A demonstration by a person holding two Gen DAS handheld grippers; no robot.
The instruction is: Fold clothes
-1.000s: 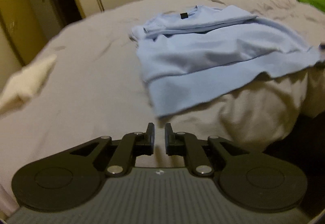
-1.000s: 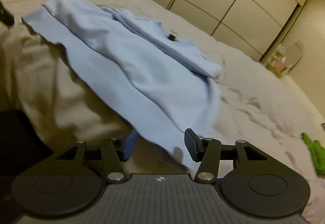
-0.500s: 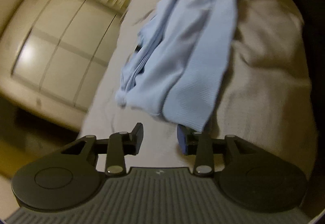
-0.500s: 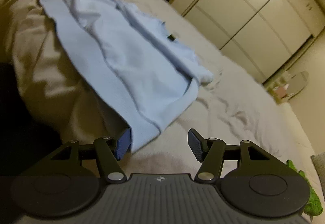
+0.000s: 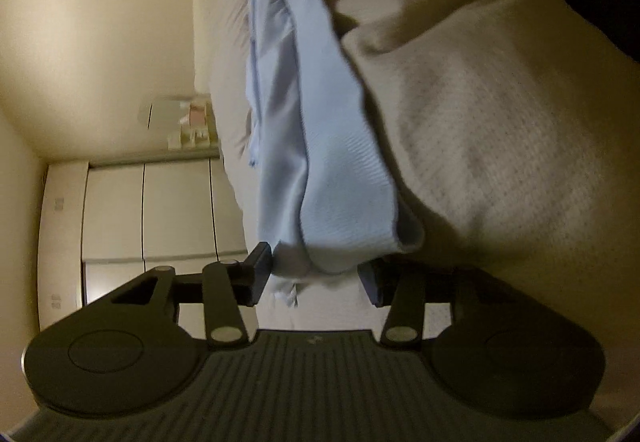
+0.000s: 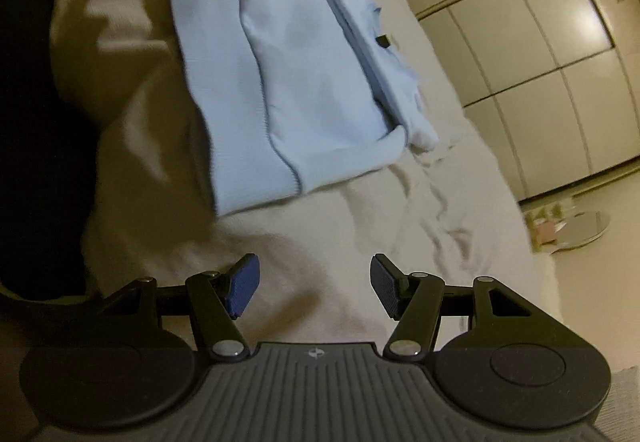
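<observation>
Dim, warm light; motion blur, fisheye bending, glare on wardrobe doors (image 6: 592, 17).

sweatshirt (image 6: 256, 53): soft ribbed-hem cloth | bedcover (image 6: 360, 226): matt dimpled fabric | wardrobe doors (image 6: 560, 53): glossy

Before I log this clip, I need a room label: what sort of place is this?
Most likely a bedroom. A blue shirt lies on a bed with beige bedding, and a wall of pale wardrobe doors stands behind it.
</observation>
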